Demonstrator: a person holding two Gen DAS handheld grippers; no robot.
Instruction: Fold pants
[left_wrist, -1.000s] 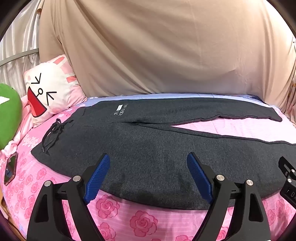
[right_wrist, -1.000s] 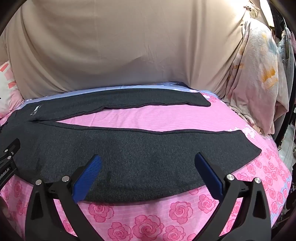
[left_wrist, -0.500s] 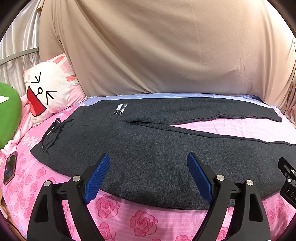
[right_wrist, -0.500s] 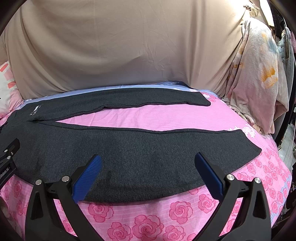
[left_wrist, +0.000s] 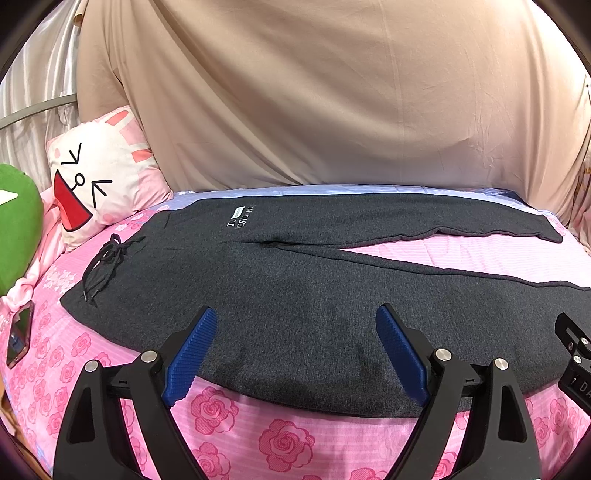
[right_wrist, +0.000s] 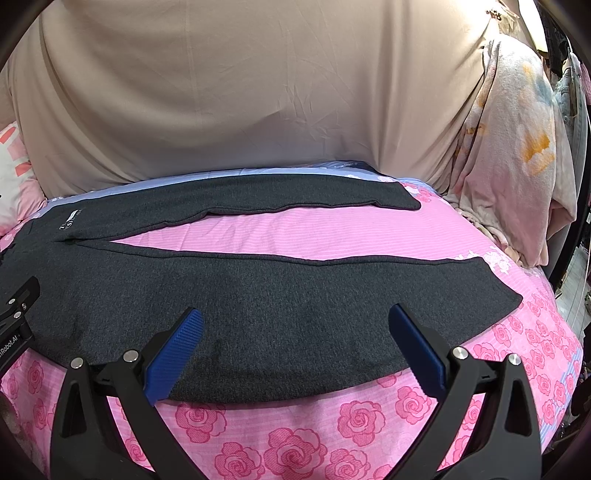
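Dark grey pants (left_wrist: 280, 280) lie flat on a pink rose bedsheet (left_wrist: 288, 443), waistband with drawstring (left_wrist: 105, 264) at the left, two legs spread apart to the right. They also show in the right wrist view (right_wrist: 280, 302), leg ends at the right. My left gripper (left_wrist: 295, 332) is open and empty, hovering over the near edge of the hip area. My right gripper (right_wrist: 295, 336) is open and empty over the near leg's edge.
A rabbit-face pillow (left_wrist: 99, 177) and a green plush (left_wrist: 16, 229) sit at the left. A phone (left_wrist: 18, 338) lies at the bed's left edge. A beige cloth (left_wrist: 314, 96) hangs behind the bed. Hanging laundry (right_wrist: 517, 147) is at the right.
Both views have shifted slightly; the pants sit a little lower and nearer in the frames. Both grippers stay open.
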